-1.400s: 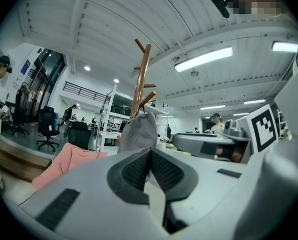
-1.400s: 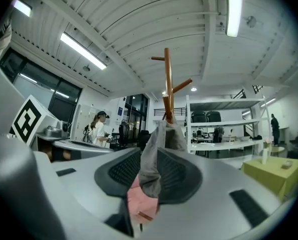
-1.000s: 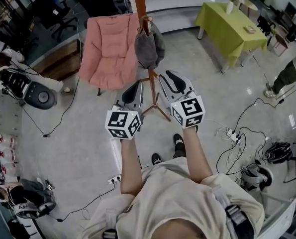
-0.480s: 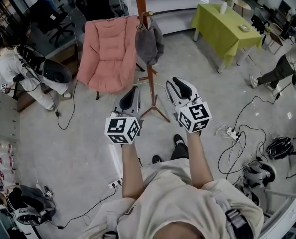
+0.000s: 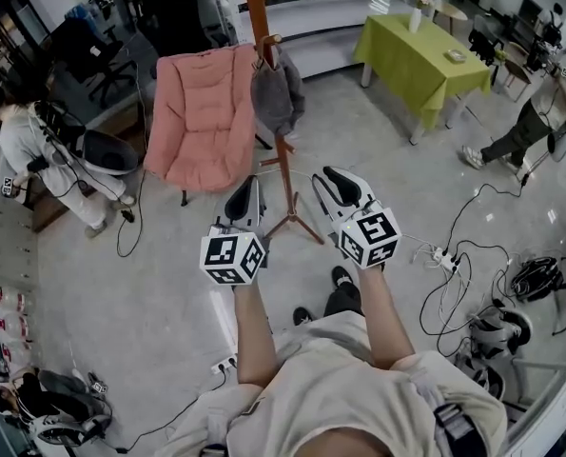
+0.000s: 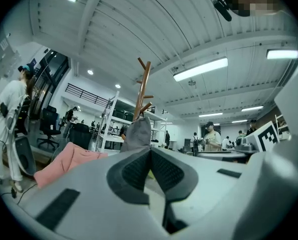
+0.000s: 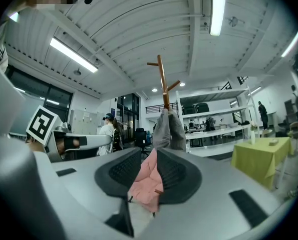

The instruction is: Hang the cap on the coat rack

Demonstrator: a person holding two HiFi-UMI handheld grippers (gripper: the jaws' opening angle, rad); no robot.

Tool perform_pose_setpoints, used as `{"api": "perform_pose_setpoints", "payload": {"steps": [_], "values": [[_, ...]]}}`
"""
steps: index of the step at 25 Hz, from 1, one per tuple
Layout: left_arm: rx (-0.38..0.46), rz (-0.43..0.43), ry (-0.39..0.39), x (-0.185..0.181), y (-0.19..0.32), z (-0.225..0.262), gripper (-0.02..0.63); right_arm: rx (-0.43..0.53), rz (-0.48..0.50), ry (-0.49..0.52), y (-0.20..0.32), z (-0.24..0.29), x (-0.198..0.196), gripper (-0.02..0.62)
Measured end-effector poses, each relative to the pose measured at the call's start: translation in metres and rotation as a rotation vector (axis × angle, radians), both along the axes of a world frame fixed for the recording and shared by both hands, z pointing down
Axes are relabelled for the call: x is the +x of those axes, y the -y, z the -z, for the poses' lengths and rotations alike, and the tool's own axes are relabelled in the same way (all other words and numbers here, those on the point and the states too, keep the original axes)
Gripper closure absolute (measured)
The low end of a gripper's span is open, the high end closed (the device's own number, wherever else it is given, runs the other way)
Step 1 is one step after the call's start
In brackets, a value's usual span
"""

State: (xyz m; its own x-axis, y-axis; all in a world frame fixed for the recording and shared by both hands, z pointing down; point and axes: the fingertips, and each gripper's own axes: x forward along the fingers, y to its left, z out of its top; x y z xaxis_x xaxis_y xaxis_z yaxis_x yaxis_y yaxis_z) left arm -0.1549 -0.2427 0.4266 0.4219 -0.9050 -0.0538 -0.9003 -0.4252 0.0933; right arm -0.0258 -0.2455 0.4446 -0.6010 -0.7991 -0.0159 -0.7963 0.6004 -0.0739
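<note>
While my left claw [image 5: 244,188] is closed and my right claw [image 5: 332,179] a crack wide, the cap [image 5: 273,93] hangs on the coat rack [image 5: 256,8] at twelve o'clock.

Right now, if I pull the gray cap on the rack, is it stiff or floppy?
Probably floppy: the gray cap sags in soft folds from a peg of the coat rack. Likely light, since that thin peg carries it. Only hooked there, it may slip off easily.

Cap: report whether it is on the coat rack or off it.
On. The grey cap hangs from a peg of the coat rack, and no gripper holds it.
</note>
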Motion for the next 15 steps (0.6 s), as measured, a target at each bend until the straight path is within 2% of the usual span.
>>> {"api": "perform_pose_setpoints", "payload": {"steps": [12, 15], "values": [[-0.046, 0.014, 0.012, -0.013, -0.005, -0.015, 0.598, -0.001, 0.019, 0.014, 0.006, 0.006, -0.006, 0.497], [-0.068, -0.005, 0.025, -0.01, -0.006, -0.02, 0.598, -0.02, 0.023, 0.024, 0.007, -0.002, -0.007, 0.519]]}}
